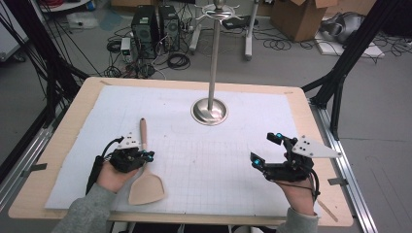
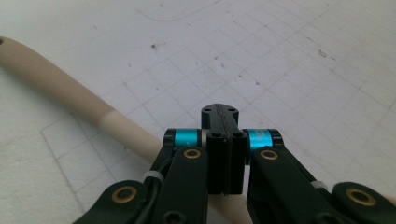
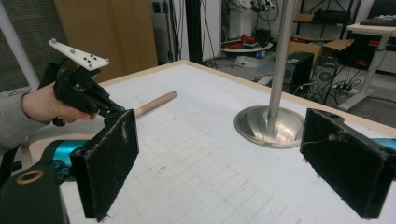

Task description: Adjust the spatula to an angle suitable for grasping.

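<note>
Wooden spatula (image 1: 144,178) lies on the white grid mat (image 1: 218,160) toward the table's (image 1: 68,131) left side, blade near the front edge, handle pointing to the far edge. Left gripper (image 1: 145,156) sits w/ its tips right at the handle's mid-section; in the left gripper view the fingers (image 2: 224,158) are pressed shut on each other, pad to pad, w/ nothing between them, and the handle (image 2: 70,98) runs underneath/behind them, so no grip yet. Right gripper (image 1: 265,150) hovers near the front right corner, fingers (image 3: 109,163) spread wide & empty. Step in hand looks like picking up the spatula, prob. for the steel stand (image 1: 210,110) at mid-table toward the far edge. To do it well: open the left fingers first, straddle the round handle square-on, drop low enough that the pads catch both sides, then close. Take it nearer the blade end of the handle for balance, else the heavy blade may swing down. Can't tell if the tips touch the wood now. Room: mat is bare btw. spatula & stand base, lots of open space centre and right. Spatula is well in from the left edge; blade is close to the front edge, so lift straight up & don't drag it toward the person.
</note>
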